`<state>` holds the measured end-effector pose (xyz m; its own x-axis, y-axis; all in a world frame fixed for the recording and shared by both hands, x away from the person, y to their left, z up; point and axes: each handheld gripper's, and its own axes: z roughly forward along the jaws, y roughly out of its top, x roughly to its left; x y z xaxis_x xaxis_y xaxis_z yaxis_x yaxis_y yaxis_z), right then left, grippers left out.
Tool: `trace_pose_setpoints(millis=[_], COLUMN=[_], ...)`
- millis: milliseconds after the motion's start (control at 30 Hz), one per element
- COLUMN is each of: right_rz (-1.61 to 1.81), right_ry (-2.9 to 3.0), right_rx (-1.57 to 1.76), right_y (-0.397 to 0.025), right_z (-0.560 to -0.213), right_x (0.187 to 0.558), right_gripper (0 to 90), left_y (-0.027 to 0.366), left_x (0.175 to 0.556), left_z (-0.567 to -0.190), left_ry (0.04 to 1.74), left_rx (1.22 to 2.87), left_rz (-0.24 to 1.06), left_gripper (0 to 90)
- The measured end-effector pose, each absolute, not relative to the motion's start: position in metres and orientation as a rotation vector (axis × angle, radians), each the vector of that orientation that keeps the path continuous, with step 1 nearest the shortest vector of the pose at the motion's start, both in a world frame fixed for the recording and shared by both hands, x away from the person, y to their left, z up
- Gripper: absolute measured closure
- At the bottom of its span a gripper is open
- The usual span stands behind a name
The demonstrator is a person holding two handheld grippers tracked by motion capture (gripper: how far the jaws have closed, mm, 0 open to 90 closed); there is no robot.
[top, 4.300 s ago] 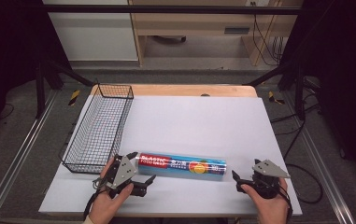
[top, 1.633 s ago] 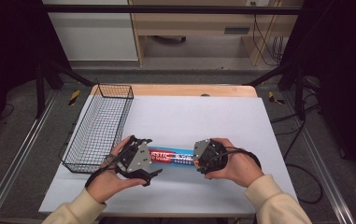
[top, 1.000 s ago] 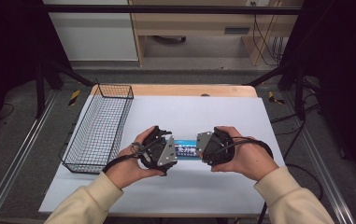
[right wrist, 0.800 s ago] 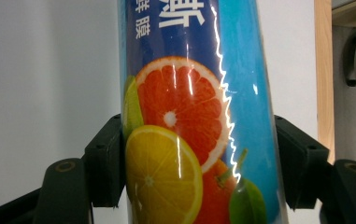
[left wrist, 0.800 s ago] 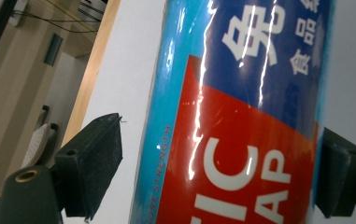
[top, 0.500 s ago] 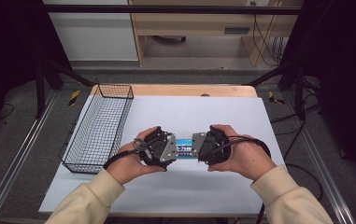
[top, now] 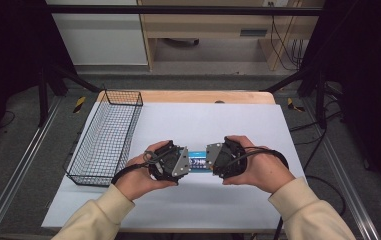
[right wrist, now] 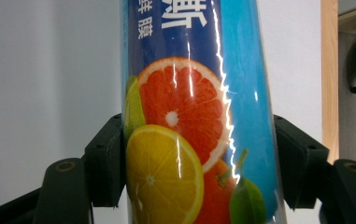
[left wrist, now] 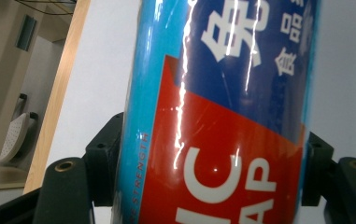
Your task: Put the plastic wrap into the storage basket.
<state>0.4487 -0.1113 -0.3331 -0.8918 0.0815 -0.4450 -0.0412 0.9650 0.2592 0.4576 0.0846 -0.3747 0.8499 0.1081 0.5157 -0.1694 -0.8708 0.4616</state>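
Observation:
A long blue roll of plastic wrap (top: 198,163) with a red label and citrus pictures runs left to right near the middle of the white table (top: 228,120). My left gripper (top: 178,163) is shut on its left part. In the left gripper view the jaws press both sides of the red-labelled end (left wrist: 222,154). My right gripper (top: 217,160) is shut on the right part, and its jaws clamp the orange and lemon print (right wrist: 185,154) in the right gripper view. Only a short stretch of roll shows between the two hands.
A black wire basket (top: 105,137) stands along the table's left side, close to my left hand. A wooden strip (top: 188,96) edges the far side of the table. Metal rails and cables run on the floor to both sides.
Both grippers came in from the front corners, closed on the roll and carried it a little farther from the front edge. Over the last half second they barely moved.

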Motion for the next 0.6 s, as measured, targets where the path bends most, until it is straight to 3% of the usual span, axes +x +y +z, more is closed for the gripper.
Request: trace_pose_setpoints(millis=[267,467,600], right_rz=[0.357,0.316,0.292], right_ry=[2.642,2.62,2.605], right_rx=[0.011,0.027,0.043], right_y=[-0.108,-0.108,-0.117], right_z=[-0.339,-0.341,-0.341], right_x=[0.449,0.449,0.449], right_gripper=[29.8,11.8,9.2], left_y=[0.087,0.093,0.097], left_x=[0.454,0.454,0.454], left_z=[-0.377,-0.377,-0.379], left_ry=[-0.035,-0.033,-0.026], left_rx=[2.527,2.53,2.545], left_rz=[0.761,0.767,0.766], left_gripper=[29.7,29.8,29.9])
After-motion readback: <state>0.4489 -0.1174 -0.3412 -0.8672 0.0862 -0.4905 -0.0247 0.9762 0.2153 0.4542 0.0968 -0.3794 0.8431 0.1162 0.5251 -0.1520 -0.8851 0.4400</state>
